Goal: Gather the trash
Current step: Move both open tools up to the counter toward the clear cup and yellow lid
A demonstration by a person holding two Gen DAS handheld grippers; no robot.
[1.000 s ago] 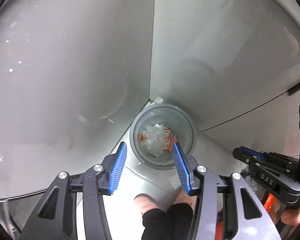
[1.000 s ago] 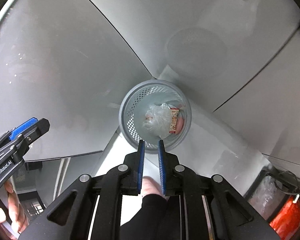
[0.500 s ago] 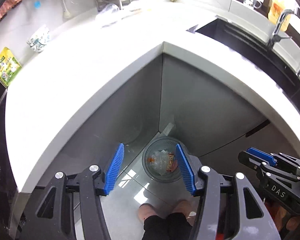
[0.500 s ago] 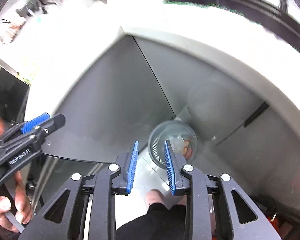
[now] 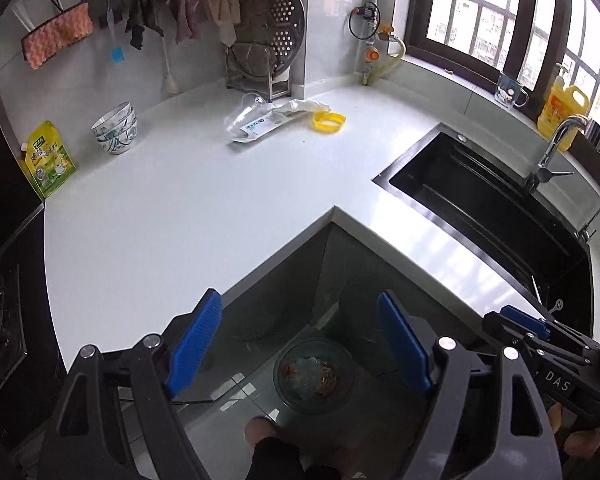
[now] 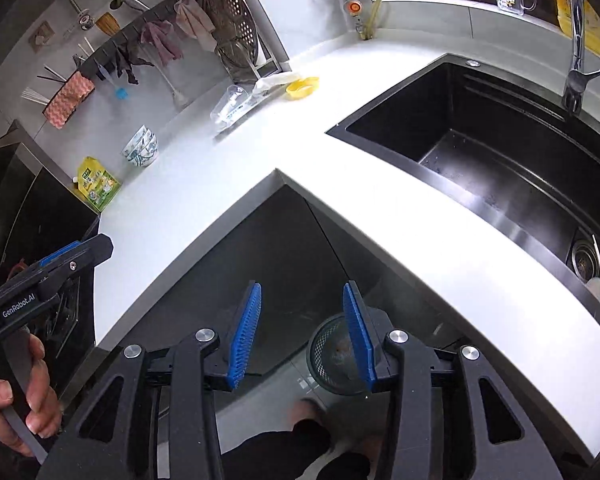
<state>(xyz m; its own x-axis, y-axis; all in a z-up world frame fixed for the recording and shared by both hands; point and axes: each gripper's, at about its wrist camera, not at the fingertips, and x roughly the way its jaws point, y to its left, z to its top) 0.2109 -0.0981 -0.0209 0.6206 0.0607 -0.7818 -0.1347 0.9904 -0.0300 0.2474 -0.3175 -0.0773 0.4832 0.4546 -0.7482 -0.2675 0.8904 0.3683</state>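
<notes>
A grey mesh trash bin [image 5: 314, 376] stands on the floor in the cabinet corner, with plastic and wrappers inside; it also shows in the right wrist view [image 6: 332, 360]. On the white counter [image 5: 180, 208] far back lie a clear plastic cup [image 5: 246, 114], a crumpled white wrapper [image 5: 300, 106] and a yellow lid [image 5: 329, 121]; the same cup [image 6: 230, 106] and lid [image 6: 302, 86] show in the right wrist view. My left gripper [image 5: 300, 344] is open and empty above the bin. My right gripper [image 6: 302, 336] is open and empty, held beside it.
A black sink [image 5: 488, 208] with a faucet [image 5: 556, 148] is set in the counter at right. Stacked bowls [image 5: 116, 128] and a green-yellow pouch [image 5: 48, 160] stand at the left. A dish rack with a strainer [image 5: 268, 40] stands at the back. A stove [image 5: 4, 320] is at far left.
Both grippers have risen from just above the bin to above counter height. The right gripper's jaws have opened wide. The counter and sink have come into view.
</notes>
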